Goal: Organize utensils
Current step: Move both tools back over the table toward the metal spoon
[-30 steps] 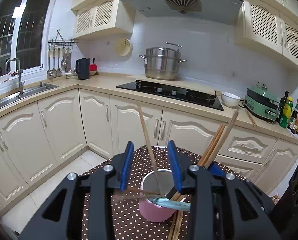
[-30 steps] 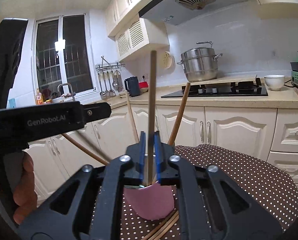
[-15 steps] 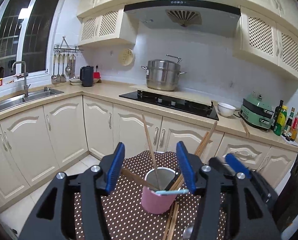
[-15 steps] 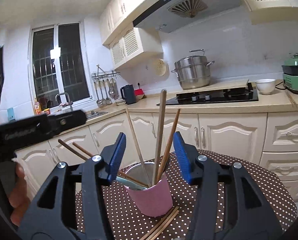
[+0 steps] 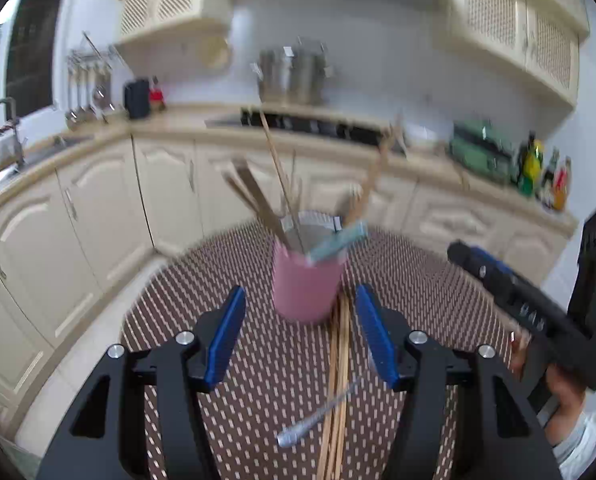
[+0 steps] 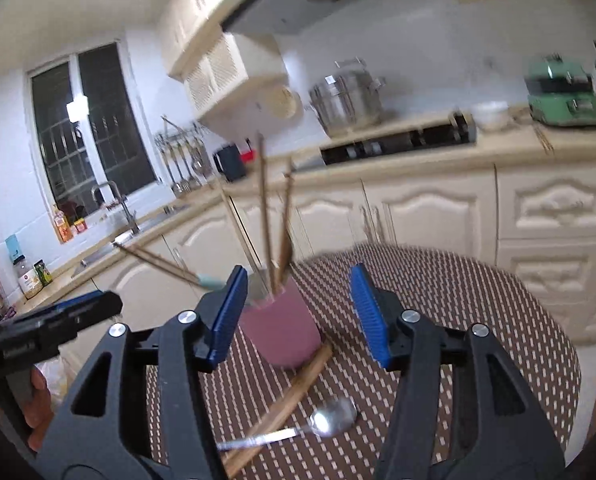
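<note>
A pink cup point(image 5: 306, 286) point(image 6: 282, 330) stands on the brown polka-dot table point(image 5: 225, 264) point(image 6: 478, 288), with several wooden chopsticks point(image 5: 257, 196) point(image 6: 263, 208) and a pale blue-handled utensil point(image 5: 338, 242) leaning in it. Loose chopsticks point(image 5: 338, 368) point(image 6: 293, 388) and a metal spoon point(image 6: 330, 416) point(image 5: 318, 416) lie on the cloth in front of the cup. My left gripper point(image 5: 300, 322) is drawn back from the cup, jaws opening, nothing between them. My right gripper point(image 6: 293, 312) is also back from the cup, jaws opening and empty; the cup shows behind its left finger.
Cream cabinets and a counter run behind the table, with a black hob point(image 6: 398, 142), a steel pot point(image 6: 348, 100), a green appliance point(image 6: 564, 96) and a sink point(image 6: 117, 236). The right gripper point(image 5: 526, 312) and a hand show at the right of the left wrist view.
Both grippers let go of their chopsticks, which now stand in the cup, then opened wider and pulled back from it. The views tilted down, showing the loose chopsticks and spoon.
</note>
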`<control>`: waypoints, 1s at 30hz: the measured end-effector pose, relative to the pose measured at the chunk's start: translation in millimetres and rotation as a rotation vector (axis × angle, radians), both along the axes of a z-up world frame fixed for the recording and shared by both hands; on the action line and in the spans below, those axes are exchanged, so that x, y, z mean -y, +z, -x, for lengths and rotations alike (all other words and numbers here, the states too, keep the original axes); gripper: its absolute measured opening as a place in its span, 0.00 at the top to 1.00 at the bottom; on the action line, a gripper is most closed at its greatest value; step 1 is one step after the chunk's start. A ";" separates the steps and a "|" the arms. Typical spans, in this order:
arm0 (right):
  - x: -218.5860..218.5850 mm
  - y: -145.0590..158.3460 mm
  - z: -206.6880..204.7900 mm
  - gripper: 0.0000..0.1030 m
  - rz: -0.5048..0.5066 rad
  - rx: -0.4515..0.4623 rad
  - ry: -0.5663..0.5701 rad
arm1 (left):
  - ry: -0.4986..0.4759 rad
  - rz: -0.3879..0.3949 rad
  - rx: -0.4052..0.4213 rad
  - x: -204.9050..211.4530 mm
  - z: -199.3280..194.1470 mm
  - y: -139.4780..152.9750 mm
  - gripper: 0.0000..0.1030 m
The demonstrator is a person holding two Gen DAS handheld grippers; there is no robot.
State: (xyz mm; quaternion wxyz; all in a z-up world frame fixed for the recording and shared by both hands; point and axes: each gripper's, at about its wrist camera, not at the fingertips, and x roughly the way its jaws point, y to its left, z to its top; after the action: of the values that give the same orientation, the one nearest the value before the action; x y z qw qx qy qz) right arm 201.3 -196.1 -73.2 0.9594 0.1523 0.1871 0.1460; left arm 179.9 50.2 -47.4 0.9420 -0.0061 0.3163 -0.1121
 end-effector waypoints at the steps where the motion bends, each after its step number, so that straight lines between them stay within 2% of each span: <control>1: 2.5 -5.1 1.0 0.48 0.001 -0.026 -0.006 | -0.011 -0.002 -0.036 2.9 -0.9 -8.6 0.45; 4: 9.1 -22.9 2.2 0.48 0.003 -0.119 -0.019 | -0.075 -0.016 -0.160 17.7 -7.8 -34.8 0.45; 10: 26.5 -53.5 4.8 0.47 0.000 -0.288 -0.049 | -0.196 -0.090 -0.316 56.8 -22.4 -80.1 0.45; 13: 35.1 -62.0 9.4 0.46 -0.014 -0.318 -0.054 | -0.196 -0.174 -0.322 75.1 -26.7 -94.9 0.45; 14: 39.5 -65.1 11.7 0.46 -0.019 -0.326 -0.057 | -0.202 -0.197 -0.320 80.5 -27.4 -98.5 0.49; 15: 42.0 -67.5 13.9 0.45 -0.022 -0.331 -0.059 | -0.213 -0.210 -0.327 85.2 -28.8 -101.2 0.59; 20: 55.0 -78.9 18.5 0.45 -0.036 -0.366 -0.063 | -0.238 -0.270 -0.379 99.7 -41.9 -115.4 0.72; 23: 55.2 -81.0 15.8 0.45 -0.038 -0.376 -0.055 | -0.240 -0.295 -0.415 104.1 -50.7 -120.8 0.74; 30: 56.7 -86.6 13.0 0.45 -0.049 -0.393 -0.040 | -0.258 -0.372 -0.429 120.1 -62.8 -124.0 0.80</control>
State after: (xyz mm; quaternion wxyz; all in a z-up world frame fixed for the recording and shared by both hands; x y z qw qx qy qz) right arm 188.3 -252.8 -159.8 0.9032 0.2048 0.3642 0.0988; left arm 242.7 -69.9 -171.4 0.8166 0.1828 0.5214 -0.1672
